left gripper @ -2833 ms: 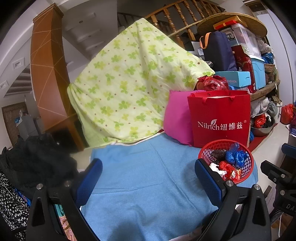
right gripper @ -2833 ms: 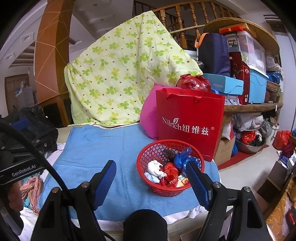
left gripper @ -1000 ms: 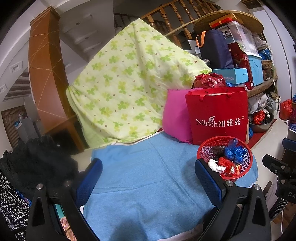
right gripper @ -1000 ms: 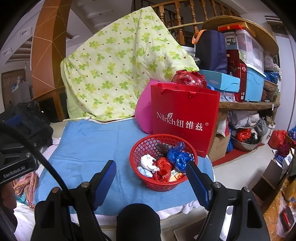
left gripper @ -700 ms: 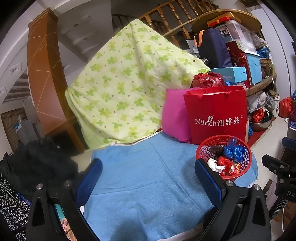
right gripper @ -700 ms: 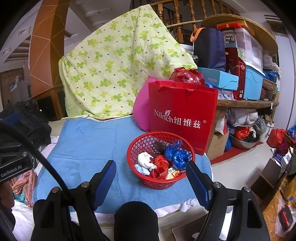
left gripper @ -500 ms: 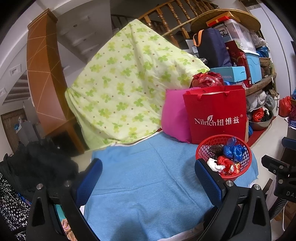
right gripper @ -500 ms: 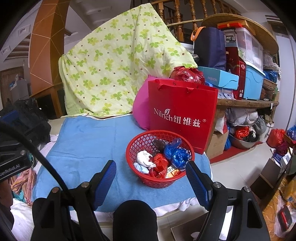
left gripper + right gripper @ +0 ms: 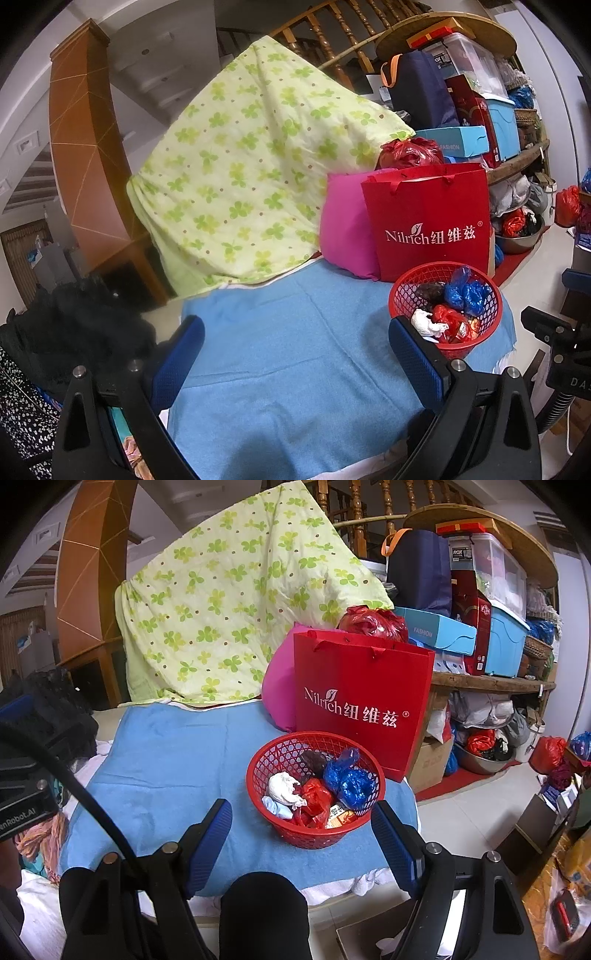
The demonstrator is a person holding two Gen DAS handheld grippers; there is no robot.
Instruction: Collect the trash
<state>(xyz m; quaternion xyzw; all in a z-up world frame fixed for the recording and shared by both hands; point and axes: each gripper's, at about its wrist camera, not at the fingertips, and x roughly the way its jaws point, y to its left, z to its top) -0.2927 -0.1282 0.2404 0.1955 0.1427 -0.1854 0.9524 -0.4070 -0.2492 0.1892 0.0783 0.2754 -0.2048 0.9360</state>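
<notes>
From the left wrist, the left tongs (image 9: 295, 354) hang spread and empty over the blue cloth (image 9: 295, 354) on the surface, and the red basket (image 9: 404, 291) of trash sits at the cloth's far right corner, just in front of the red paper bag (image 9: 428, 225). From the right wrist, the right tongs (image 9: 301, 830) are spread wide and hold nothing, with the red basket (image 9: 280, 753) between and just beyond their tips near the cloth's (image 9: 177, 760) right edge; in it lie a blue plastic bag (image 9: 349, 777), a red wrapper (image 9: 316, 801) and a white crumpled tissue (image 9: 282, 784).
</notes>
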